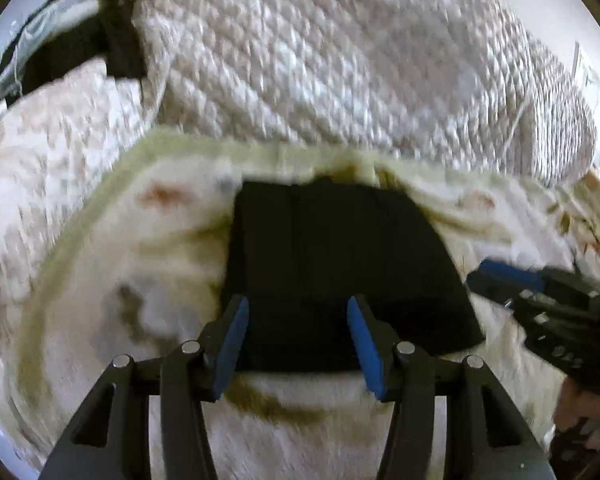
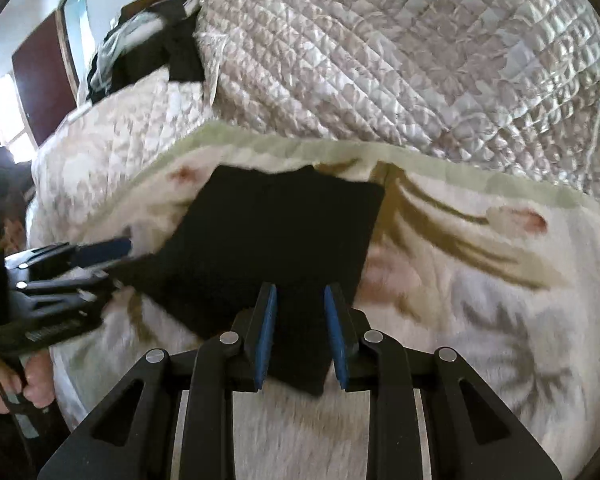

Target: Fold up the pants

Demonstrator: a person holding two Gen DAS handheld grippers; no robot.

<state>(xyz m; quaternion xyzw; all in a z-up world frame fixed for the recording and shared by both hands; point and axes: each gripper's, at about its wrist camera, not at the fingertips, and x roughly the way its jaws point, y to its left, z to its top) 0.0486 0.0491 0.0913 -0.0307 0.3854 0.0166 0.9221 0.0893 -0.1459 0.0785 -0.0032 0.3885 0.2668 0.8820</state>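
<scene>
The black pants (image 1: 340, 264) lie folded into a compact rectangle on a cream floral blanket (image 1: 112, 280); they also show in the right wrist view (image 2: 272, 240). My left gripper (image 1: 296, 304) is open, its blue pads over the near edge of the pants, with nothing between them. My right gripper (image 2: 301, 292) is open, with a narrower gap, over the near right corner of the pants. Each gripper shows in the other's view: the right one (image 1: 488, 270) at the pants' right edge, the left one (image 2: 112, 248) at their left edge.
A quilted white bedspread (image 1: 340, 60) is bunched up behind the blanket. Dark clothing (image 1: 80, 48) lies at the far left on the bed. A dark wooden door (image 2: 44, 80) stands at the left in the right wrist view. Hands (image 2: 32, 384) hold the gripper handles.
</scene>
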